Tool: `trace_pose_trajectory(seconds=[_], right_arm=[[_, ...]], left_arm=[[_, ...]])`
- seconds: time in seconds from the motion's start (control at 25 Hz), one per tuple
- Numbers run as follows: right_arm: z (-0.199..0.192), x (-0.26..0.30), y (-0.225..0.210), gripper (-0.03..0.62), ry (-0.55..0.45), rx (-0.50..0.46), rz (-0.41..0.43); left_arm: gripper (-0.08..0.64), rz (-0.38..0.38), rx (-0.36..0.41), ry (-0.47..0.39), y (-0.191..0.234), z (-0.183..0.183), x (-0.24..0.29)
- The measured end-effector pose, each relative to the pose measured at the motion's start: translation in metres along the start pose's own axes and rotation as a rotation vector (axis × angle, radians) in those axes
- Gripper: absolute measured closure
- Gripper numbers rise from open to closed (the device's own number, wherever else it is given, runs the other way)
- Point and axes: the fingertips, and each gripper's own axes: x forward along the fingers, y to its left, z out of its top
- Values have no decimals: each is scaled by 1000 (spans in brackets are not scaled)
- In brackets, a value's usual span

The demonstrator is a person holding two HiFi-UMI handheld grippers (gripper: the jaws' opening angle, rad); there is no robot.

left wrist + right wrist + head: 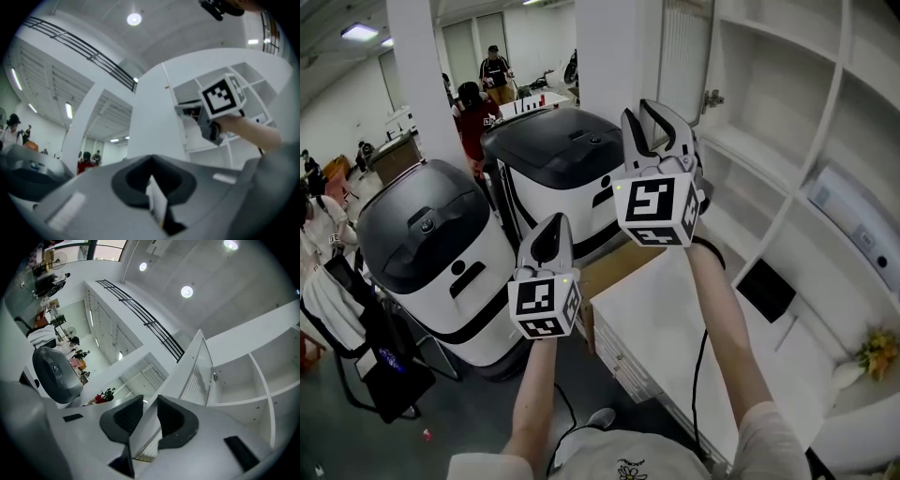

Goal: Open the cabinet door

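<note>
White-framed cabinet door (199, 371) with a ribbed translucent panel runs edge-on straight between the jaws of the right gripper (149, 417). The gripper's dark rubber pads (176, 420) are clamped on the door's near edge from both sides. From that grip the door stretches away up and ahead of the jaws to a small metal hinge (214, 377) at its far edge. There it meets the white open-shelved cabinet (262, 380), which lies beyond the jaws and to their right. The door stands swung out, well clear of the shelf fronts.

The left gripper (551, 234) is held lower and to the left of the right gripper's jaws, apart from the door. Its jaws are pressed together with nothing gripped. Ahead of and below them stand two white machines with rounded black lids (441, 234). A flat white countertop (666, 323) lies beneath the right gripper's jaws.
</note>
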Motion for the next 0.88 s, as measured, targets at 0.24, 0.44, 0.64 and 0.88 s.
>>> trace_pose_trajectory(seconds=[0.24,0.44,0.64,0.88], right_arm=[[-1,30,18,497,18,11,-1],[-4,52,30,497,37,16,5],[-6,66,37,495,43,0,-2],[-5,67,36,495,38,-2,7]], left_arm=[[553,53,9,18,38,-10,-3],[554,81,19,33,61,-18,-4],[553,98,12,37,77,-21,-3],[554,91,1,42,76,-26,0]])
